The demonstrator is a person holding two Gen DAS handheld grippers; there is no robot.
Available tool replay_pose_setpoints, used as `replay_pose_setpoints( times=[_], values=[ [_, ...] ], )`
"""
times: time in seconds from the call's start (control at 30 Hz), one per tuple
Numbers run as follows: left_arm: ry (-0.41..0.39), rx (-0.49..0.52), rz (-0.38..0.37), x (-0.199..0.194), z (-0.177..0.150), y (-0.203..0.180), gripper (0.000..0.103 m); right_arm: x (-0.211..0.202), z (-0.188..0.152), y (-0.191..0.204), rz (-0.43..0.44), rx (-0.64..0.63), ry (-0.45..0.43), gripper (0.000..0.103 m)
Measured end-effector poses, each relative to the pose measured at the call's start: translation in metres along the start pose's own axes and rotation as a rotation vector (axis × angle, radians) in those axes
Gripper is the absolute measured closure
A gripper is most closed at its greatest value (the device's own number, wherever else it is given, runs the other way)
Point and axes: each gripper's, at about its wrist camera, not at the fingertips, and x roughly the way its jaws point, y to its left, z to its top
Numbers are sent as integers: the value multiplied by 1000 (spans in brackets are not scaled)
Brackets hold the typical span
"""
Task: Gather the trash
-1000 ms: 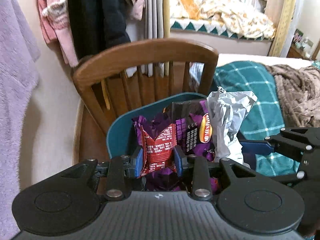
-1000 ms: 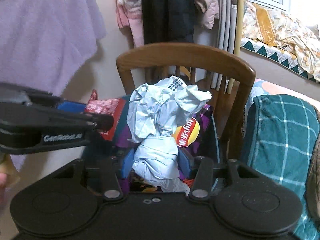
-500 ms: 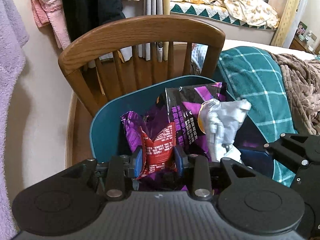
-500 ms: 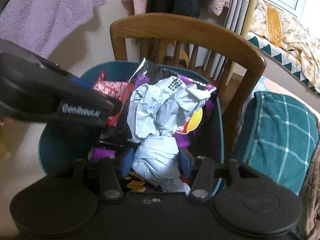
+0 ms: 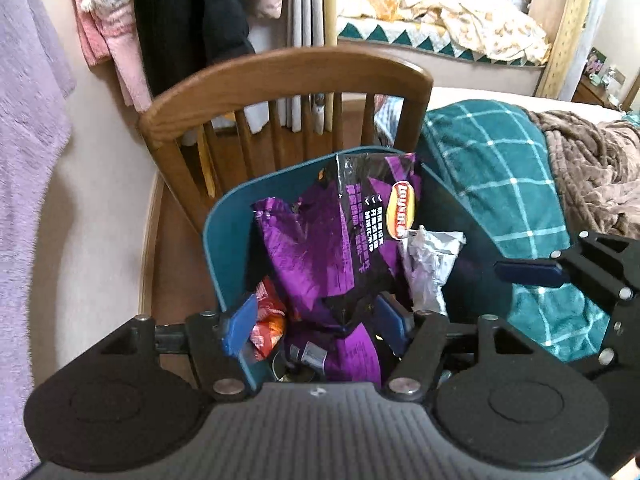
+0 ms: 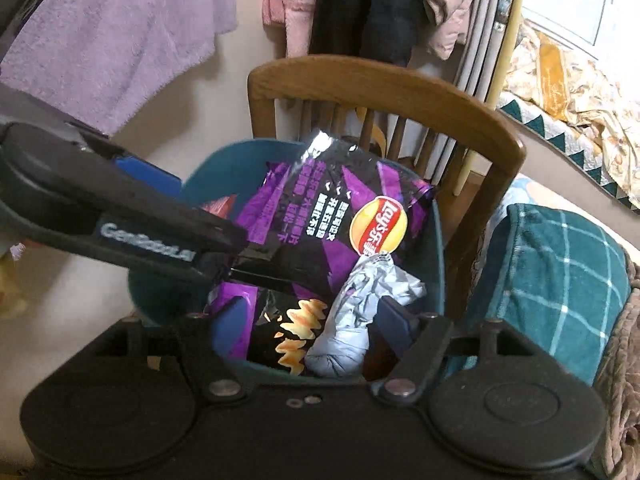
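A teal bin (image 5: 228,240) (image 6: 168,280) stands in front of a wooden chair. A purple Lay's chip bag (image 5: 332,248) (image 6: 320,220) sticks out of it. A red wrapper (image 5: 268,320) lies low at the bin's left side. A crumpled grey paper (image 5: 428,264) (image 6: 360,312) lies in the bin at the right. My left gripper (image 5: 316,320) is open over the bin, with the purple bag and red wrapper between its jaws. My right gripper (image 6: 312,328) is open over the bin, the grey paper loose between its jaws.
A wooden chair (image 5: 280,80) (image 6: 380,84) stands behind the bin. A teal plaid blanket (image 5: 500,180) (image 6: 560,280) and a brown throw (image 5: 592,168) lie on the bed at the right. Clothes (image 5: 180,12) hang on the wall.
Both grippers have opened. The red wrapper has dropped from the left one and the grey paper from the right one into the bin. Both hands moved down over the bin.
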Motion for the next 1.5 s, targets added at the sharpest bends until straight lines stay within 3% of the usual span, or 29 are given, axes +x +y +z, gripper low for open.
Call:
replay_pose_setpoints(
  times=[0.2,0.33,0.57,0.83,0.97,1.03,1.5],
  values=[
    [-73,-2,10,-54,-9,-1,37,-49,-4,-2,21,52,-73,25],
    [-141,-19,16,-95,-16,-2,28,-87,-9,-1,36,81,-131,22],
    [-253,-42,21,-161,-32,0,24,-156,-19,0,58,142,-252,13],
    [-346,-32,37,-216,-59,-8,20,-216,-36,10,80,159,-375,3],
    [-362,-46,18,-233,-74,-12,12,-236,-46,19,88,153,-410,0],
    [-363,-53,3,-238,-80,-13,1,-245,-51,24,82,138,-425,0],
    [-380,-126,-16,-271,-110,-13,1,-279,-75,40,56,173,-474,0]
  ],
)
